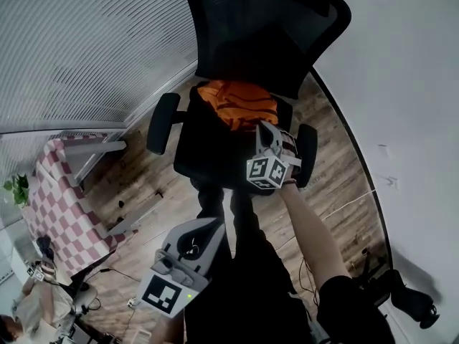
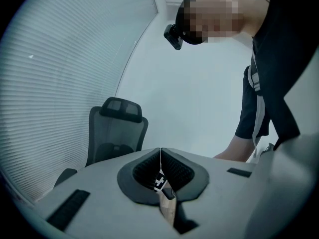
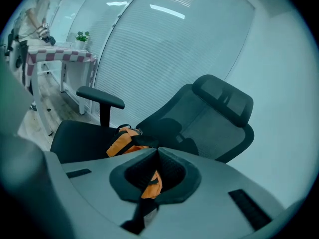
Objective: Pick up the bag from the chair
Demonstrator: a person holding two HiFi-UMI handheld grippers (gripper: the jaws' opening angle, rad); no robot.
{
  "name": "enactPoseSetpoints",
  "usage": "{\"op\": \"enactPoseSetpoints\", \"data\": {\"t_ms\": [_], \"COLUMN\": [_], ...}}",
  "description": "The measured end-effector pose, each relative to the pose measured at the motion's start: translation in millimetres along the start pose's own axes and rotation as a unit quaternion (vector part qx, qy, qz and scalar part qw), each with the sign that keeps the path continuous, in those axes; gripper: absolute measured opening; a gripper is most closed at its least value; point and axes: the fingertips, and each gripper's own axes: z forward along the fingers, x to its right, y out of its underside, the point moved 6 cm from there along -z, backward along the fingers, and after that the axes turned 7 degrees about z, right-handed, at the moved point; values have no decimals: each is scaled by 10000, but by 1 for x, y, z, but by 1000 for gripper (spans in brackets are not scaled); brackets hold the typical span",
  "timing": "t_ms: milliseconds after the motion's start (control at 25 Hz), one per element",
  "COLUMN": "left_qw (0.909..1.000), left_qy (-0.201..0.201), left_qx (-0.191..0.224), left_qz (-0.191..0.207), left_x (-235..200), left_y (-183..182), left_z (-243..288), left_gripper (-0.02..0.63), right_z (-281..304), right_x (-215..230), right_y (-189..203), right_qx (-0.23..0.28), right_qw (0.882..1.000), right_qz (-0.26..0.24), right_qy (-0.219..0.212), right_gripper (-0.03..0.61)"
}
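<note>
An orange bag [image 1: 238, 103] with black straps lies at the back of the seat of a black office chair [image 1: 204, 153]. My right gripper [image 1: 264, 129] reaches down to the bag's right edge. In the right gripper view the jaws of the right gripper [image 3: 158, 149] meet at their tips, a black strap of the bag [image 3: 124, 139] runs into them, and orange fabric shows behind the jaws. My left gripper [image 1: 208, 228] hangs low by my legs, away from the chair. In the left gripper view the left gripper [image 2: 160, 151] is shut on nothing, with the chair [image 2: 117, 128] beyond it.
A table with a red checkered cloth [image 1: 61, 199] stands left of the chair, with a small plant [image 1: 16, 188] on it. Window blinds [image 1: 79, 41] run along the left and a white wall [image 1: 409, 84] along the right. Cables [image 1: 344, 206] lie on the wooden floor.
</note>
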Motion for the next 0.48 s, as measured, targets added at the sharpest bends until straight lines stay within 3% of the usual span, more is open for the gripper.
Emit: {"op": "enactPoseSetpoints", "data": {"t_ms": [480], "left_qw": [9987], "left_qy": [-418], "left_qx": [295], "left_qz": [86], "left_x": [14], "left_y": [-5], "left_z": [-36], "left_gripper": [32], "right_z": [-57], "right_x": [10], "right_y": [-47], "right_qx": [554], "right_qw": [9981], "right_qz": [261], "right_qy": [34], "right_gripper": [23]}}
